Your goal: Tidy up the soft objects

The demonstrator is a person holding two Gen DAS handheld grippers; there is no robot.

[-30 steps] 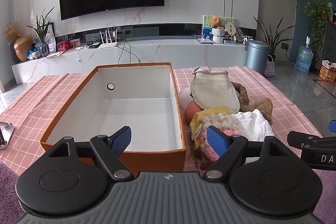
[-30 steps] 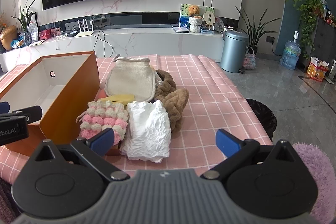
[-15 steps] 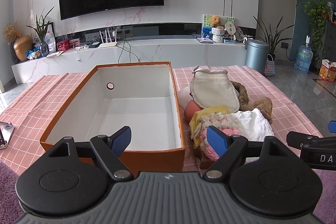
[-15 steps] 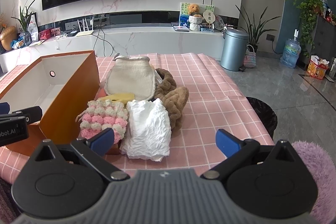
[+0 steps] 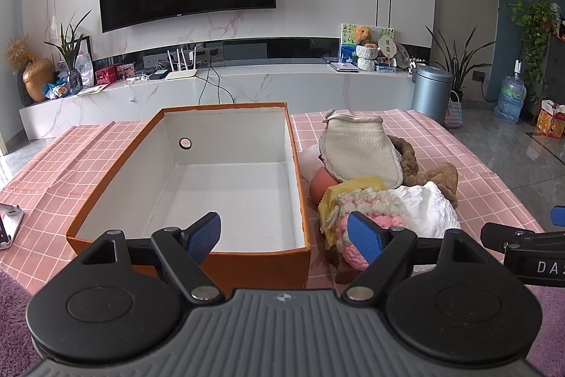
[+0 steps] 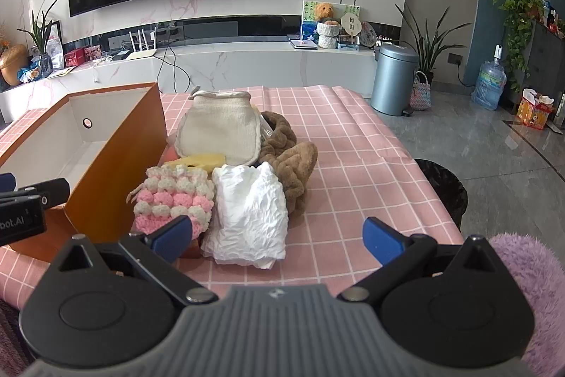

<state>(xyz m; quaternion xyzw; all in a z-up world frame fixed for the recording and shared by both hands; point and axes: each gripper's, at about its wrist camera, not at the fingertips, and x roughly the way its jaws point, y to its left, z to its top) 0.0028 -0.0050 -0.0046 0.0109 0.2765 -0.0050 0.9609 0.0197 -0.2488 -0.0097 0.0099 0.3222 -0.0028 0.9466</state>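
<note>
An orange box (image 5: 106, 186) with a white, bare inside stands on the pink checked tablecloth (image 6: 353, 143); its orange side wall (image 6: 116, 165) shows in the right wrist view. Right of it lies a heap of soft things: a cream mitt (image 6: 219, 129), a brown fuzzy cloth (image 6: 293, 161), a crumpled white cloth (image 6: 250, 211), a pink-and-white crocheted piece (image 6: 173, 196), a yellow cloth (image 6: 201, 161) and a peach ball (image 5: 319, 186). My left gripper (image 5: 284, 237) hovers open over the box's near right corner. My right gripper (image 6: 279, 237) is open just short of the white cloth.
A long white TV bench (image 5: 247, 83) with clutter runs behind the table under a wall TV. A grey bin (image 6: 393, 78) and a black basket (image 6: 445, 189) stand right of the table. A purple fluffy rug (image 6: 529, 278) lies at the near right. A metal stand (image 5: 9, 225) sits at the left edge.
</note>
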